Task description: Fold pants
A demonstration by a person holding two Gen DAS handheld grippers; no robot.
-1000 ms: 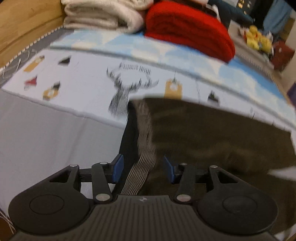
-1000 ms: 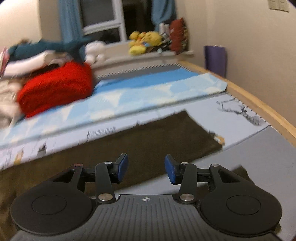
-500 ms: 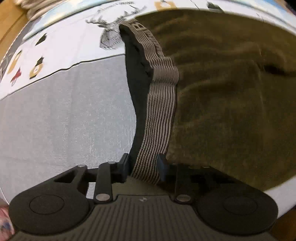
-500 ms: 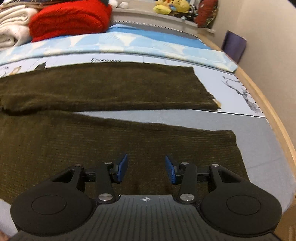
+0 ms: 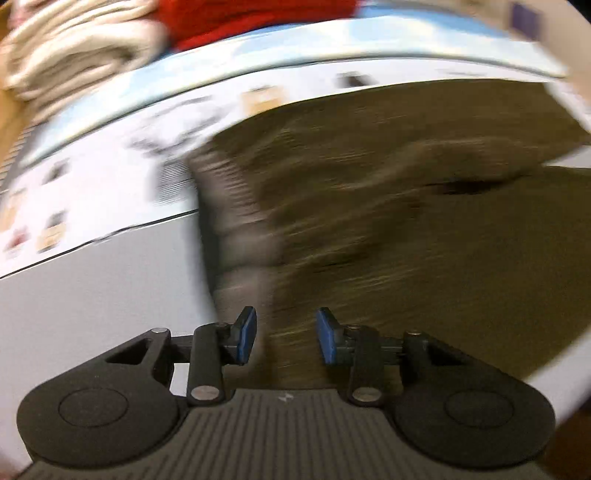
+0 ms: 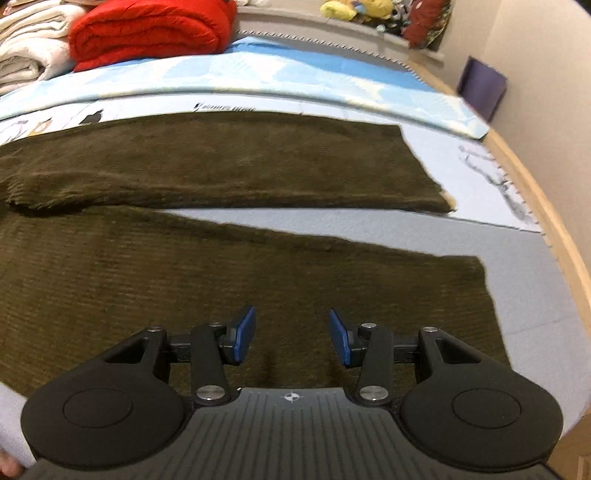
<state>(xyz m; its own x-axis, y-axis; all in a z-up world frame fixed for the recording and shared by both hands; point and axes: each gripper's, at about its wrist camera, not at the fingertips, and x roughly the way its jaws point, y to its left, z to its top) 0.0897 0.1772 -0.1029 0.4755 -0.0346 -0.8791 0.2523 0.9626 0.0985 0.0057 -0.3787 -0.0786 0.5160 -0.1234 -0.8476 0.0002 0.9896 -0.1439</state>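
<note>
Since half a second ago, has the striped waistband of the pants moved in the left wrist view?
Yes. The striped waistband has slid right past the seam of the bed cover, and no longer lies between the left gripper pads.

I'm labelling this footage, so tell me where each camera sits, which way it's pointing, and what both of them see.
Left wrist: on the left gripper, aimed steeply down at the pants' striped waistband; blurred; its blue pads stand apart, having just opened a little, cloth beneath.
Right wrist: on the right gripper, looking down over the two legs toward the hems; pads apart above the near leg; a fingertip shows at the bottom left corner.
Shared: the pants, red blanket, cream blankets, printed bed cover.
</note>
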